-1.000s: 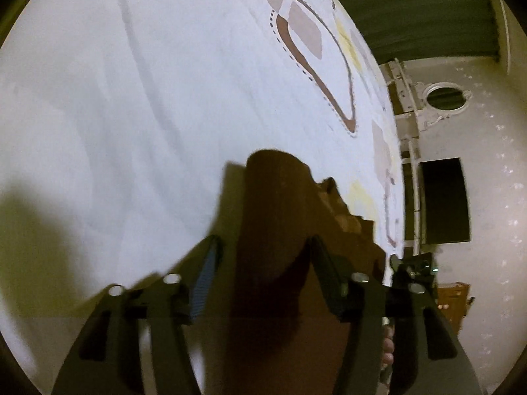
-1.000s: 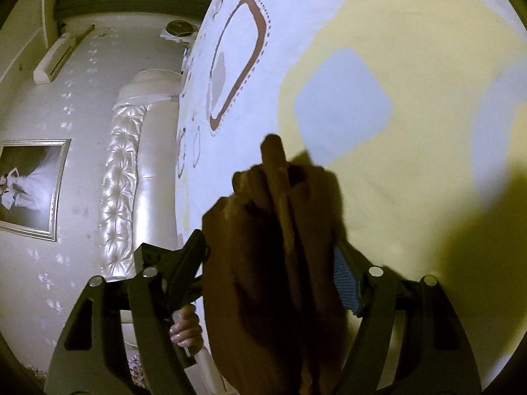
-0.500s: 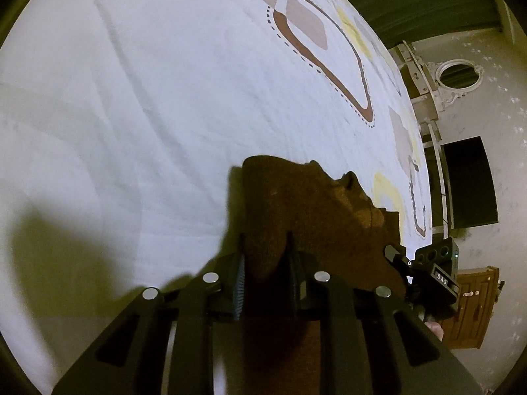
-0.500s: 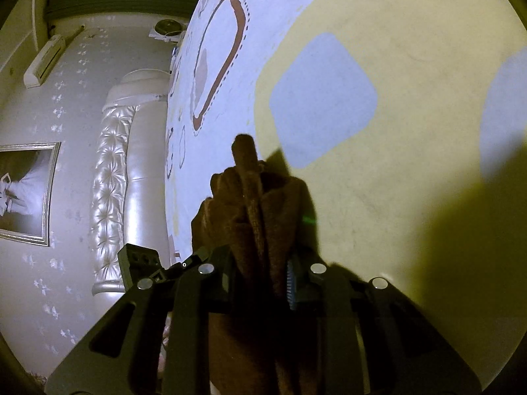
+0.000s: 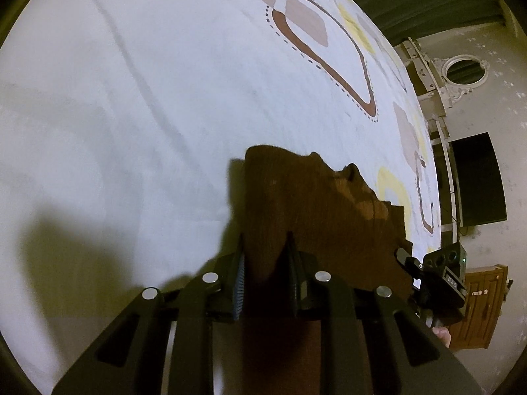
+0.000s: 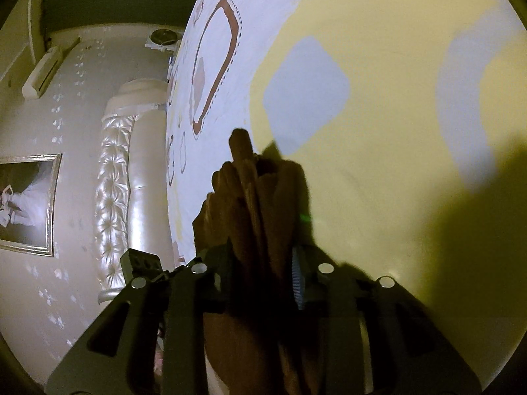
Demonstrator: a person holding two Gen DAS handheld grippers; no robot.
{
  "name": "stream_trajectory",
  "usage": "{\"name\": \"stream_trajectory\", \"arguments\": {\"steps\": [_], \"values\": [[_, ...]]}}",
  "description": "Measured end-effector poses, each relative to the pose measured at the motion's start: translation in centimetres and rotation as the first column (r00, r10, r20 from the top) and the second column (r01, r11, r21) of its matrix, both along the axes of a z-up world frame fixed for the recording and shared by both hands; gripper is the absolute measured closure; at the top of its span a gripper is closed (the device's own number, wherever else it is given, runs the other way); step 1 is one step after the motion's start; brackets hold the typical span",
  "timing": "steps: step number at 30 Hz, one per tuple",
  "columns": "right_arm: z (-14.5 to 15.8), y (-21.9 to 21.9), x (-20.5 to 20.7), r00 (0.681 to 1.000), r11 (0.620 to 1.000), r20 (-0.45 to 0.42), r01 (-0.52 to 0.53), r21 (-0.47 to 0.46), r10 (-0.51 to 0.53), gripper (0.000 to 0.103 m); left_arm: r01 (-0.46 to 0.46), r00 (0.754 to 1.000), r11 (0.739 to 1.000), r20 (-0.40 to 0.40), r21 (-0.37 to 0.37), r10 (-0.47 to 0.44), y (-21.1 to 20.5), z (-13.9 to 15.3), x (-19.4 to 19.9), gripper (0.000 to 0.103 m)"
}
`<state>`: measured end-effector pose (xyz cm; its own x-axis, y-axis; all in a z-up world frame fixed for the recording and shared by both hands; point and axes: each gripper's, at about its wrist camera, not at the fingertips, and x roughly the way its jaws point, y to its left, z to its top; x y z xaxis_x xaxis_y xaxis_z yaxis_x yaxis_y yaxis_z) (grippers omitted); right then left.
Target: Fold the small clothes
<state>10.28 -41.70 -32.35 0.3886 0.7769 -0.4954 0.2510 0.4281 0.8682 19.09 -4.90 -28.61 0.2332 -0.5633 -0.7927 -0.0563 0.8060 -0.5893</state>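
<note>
On the bed sheet (image 5: 131,115), beside its brown looped print, lies the brown garment (image 5: 313,204), one end lifted into the left gripper (image 5: 265,247), whose jaws are closed on a fold of the cloth. From the right wrist view, the garment (image 6: 260,197) is bunched into upright folds over the sheet's (image 6: 378,49) yellow patch, between the jaws of the right gripper (image 6: 263,256); these jaws are opening, though both pads touch the cloth. Beyond the sheet's edge stands a tufted headboard (image 6: 112,181) against the wall.
</note>
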Motion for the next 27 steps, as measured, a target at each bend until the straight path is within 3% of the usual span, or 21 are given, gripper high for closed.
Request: {"name": "stream_trajectory", "arguments": {"steps": [5,8,14,19,21,25,27], "values": [[0.3,-0.4,-1.6,1.000,0.999,-0.008,0.012,0.031,-0.012,0.056,0.012,1.000,1.000,0.002,0.008,-0.012,-0.2,0.5,-0.8,0.079],[0.5,-0.6,-3.2,1.000,0.999,-0.014,0.011,0.052,-0.011,0.047,0.018,1.000,1.000,-0.003,-0.021,-0.018,0.0,0.9,-1.8,0.069],[0.4,0.0,-7.0,0.998,0.996,-0.048,-0.023,0.083,0.027,0.044,0.017,0.999,0.994,-0.028,-0.110,-0.020,0.9,1.2,-5.9,0.051],[0.1,0.6,-10.2,0.995,0.991,-0.073,-0.059,0.121,0.068,0.041,0.017,0.995,0.980,-0.096,-0.201,-0.037,1.1,0.2,-10.8,0.045],[0.0,1.0,-11.1,0.993,0.987,-0.072,-0.085,0.134,0.095,0.040,0.016,0.989,0.970,-0.137,-0.244,-0.050,0.8,-0.8,-12.3,0.045],[0.0,1.7,-11.5,0.990,0.984,-0.066,-0.116,0.136,0.126,0.040,0.008,0.993,0.966,-0.114,-0.258,-0.039,0.1,-1.1,-13.2,0.046],[0.0,1.9,-11.4,0.989,0.983,-0.067,-0.119,0.138,0.129,0.040,-0.015,0.992,0.963,-0.123,-0.269,-0.019,0.0,-1.2,-13.1,0.059]]}}
